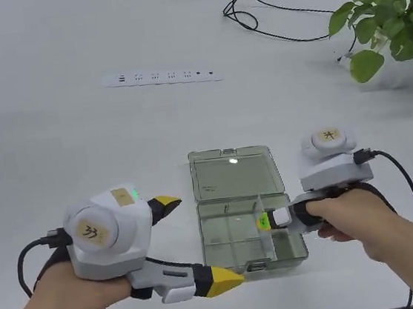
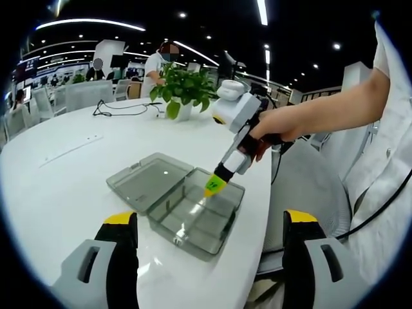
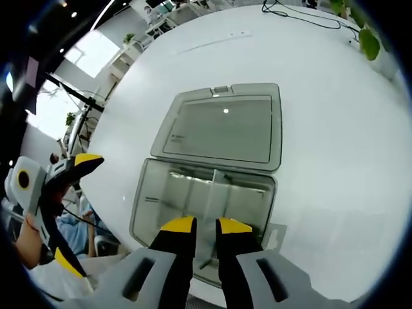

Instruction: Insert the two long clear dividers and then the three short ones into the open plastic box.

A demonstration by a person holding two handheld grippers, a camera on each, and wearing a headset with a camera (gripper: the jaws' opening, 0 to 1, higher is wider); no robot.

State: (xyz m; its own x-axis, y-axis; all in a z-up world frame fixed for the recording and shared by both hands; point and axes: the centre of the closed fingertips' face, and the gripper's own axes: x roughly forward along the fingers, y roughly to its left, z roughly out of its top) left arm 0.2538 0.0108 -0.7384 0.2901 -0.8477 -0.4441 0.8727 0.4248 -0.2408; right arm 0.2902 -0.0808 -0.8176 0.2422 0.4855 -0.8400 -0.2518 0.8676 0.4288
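The open smoky-clear plastic box [image 1: 249,235] lies near the table's front edge, its lid [image 1: 231,172] flat behind the base. My right gripper [image 1: 263,222] reaches into the base from the right. In the right gripper view its yellow tips [image 3: 206,225] stand almost together on a thin clear divider [image 3: 215,190] that runs upright across the base [image 3: 161,199]. Other clear partitions seem to stand in the base. My left gripper [image 1: 195,240] hovers wide open left of the box, empty. The left gripper view has its jaws [image 2: 209,217] spread before the box [image 2: 174,199].
A white power strip [image 1: 160,77] lies on the table further back. A black cable [image 1: 265,13] loops at the far right beside a potted plant [image 1: 388,14]. The table's front edge runs just below the box. People stand in the room behind.
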